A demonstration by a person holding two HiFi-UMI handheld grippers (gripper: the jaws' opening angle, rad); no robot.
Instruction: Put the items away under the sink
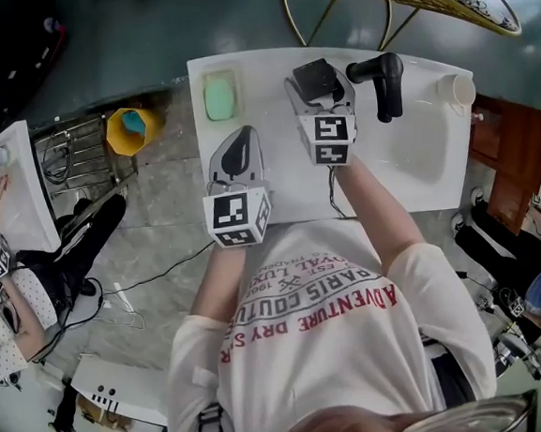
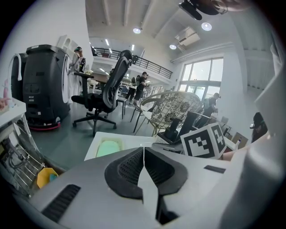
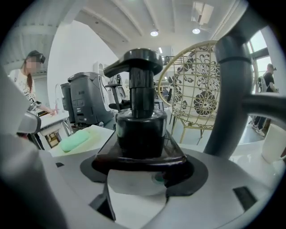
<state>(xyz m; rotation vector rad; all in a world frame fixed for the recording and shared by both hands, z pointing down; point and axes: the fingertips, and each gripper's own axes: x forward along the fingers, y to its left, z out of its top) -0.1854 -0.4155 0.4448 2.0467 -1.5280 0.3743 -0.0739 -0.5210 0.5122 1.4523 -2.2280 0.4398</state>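
**Pump bottle in R tongs, ready to go below**

Black pump bottle (image 3: 140,129) sits just left of the faucet (image 1: 383,78), at the back of the sink top (image 1: 277,182). The right gripper (image 3: 143,172) has its jaws clamped on it, low down at what looks like a dark square base. Can't tell if it's lifted or resting on the top.

Step, as I read it: first item is grabbed and the carry-down hasn't begun. Next move needs a straight lift clear of the faucet, w/ the bottle kept upright so the pump head doesn't snag. Then bring it down & in under the sink. No cupboard or door shows in any view, so that path is a guess.

The left gripper (image 2: 144,167) is further left of the faucet, at the near edge of the top. Its jaws are pressed together w/ nothing between them, so it's free to help.

Count:
- 1 pump bottle
- 1 green bar (image 1: 220,97), far left of the faucet
- 1 white cup (image 1: 455,89), just right of the faucet
- 1 faucet
- 2 grippers
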